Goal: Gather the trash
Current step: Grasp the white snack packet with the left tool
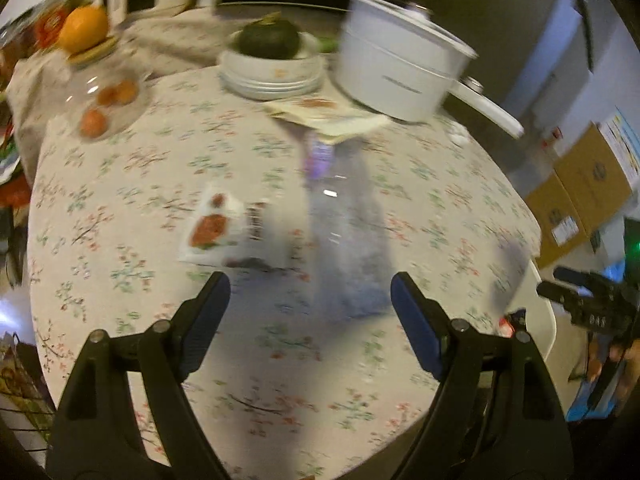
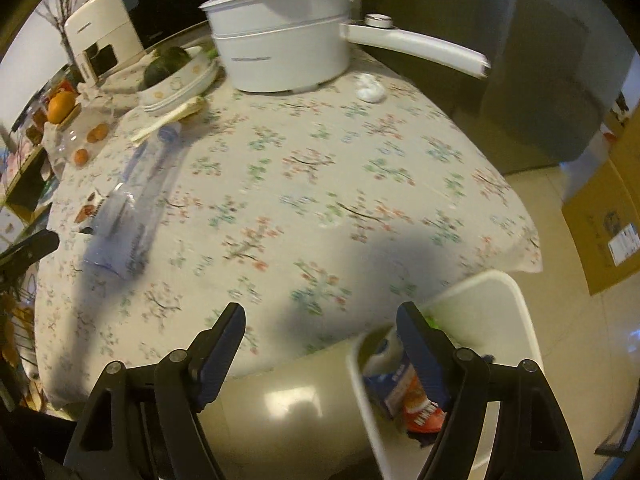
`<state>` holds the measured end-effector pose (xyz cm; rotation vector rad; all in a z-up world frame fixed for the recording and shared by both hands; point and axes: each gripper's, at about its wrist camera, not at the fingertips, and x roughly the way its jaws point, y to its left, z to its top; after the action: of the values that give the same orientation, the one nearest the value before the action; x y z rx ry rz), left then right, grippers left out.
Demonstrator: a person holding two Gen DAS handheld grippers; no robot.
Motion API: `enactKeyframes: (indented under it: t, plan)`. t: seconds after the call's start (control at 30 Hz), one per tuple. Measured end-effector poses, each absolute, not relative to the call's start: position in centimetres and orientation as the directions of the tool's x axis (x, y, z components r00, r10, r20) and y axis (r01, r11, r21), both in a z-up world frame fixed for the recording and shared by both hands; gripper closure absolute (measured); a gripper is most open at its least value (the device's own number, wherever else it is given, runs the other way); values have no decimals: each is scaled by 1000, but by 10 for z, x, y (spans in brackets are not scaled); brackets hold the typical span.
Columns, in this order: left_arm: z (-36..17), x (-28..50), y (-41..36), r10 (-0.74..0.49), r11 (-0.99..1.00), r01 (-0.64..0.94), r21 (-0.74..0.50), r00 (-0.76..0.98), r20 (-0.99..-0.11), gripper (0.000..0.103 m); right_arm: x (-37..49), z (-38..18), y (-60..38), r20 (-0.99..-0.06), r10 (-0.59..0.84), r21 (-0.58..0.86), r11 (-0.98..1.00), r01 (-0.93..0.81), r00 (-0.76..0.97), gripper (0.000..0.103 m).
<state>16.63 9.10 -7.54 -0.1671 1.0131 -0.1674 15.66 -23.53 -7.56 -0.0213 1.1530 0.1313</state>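
Note:
A clear plastic bottle point(image 1: 344, 240) with a purple cap lies on the floral tablecloth point(image 1: 120, 208). A white snack wrapper point(image 1: 224, 232) with red pictures lies just left of it. My left gripper point(image 1: 310, 292) hovers open above the cloth, just short of both, with nothing between its fingers. My right gripper point(image 2: 320, 320) is open and empty over the table's near edge, beside a white bin point(image 2: 500, 280) that holds a blue carton point(image 2: 394, 384) and a red wrapper point(image 2: 424, 416). In the right wrist view the bottle point(image 2: 132, 208) lies far left, and a crumpled tissue point(image 2: 370, 88) lies near the pot.
A white lidded pot point(image 2: 280, 52) with a long handle stands at the back. Beside it are a bowl with a dark squash point(image 1: 272, 40), a glass dish of small oranges point(image 1: 108, 100) and folded papers point(image 1: 328, 114). Cardboard boxes point(image 1: 588, 188) stand on the floor at the right.

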Motion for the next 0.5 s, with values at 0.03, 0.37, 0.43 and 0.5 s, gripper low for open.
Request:
enactKeyframes:
  t: [0.03,0.37,0.43,0.5]
  plan:
    - [-77,168,96,-206,976,44,-215,519,-830,20,159,-76,-228,-913,96,50,991,-126,397,23]
    - [-118,200,138,-208,950,-112,-293,473,-856,21,173,-88,-189,-922,93,27,984,-178,376,23]
    - [-128,205,141,-219,940,-133,-315,472,-854,24,174,-90,-184,-924,89,22,983,-183,372,23]
    - [-137,210,146,-235,924,-164,-345,468,-852,30,175,-91,-182,-925,86,17,983,-185,370,23]
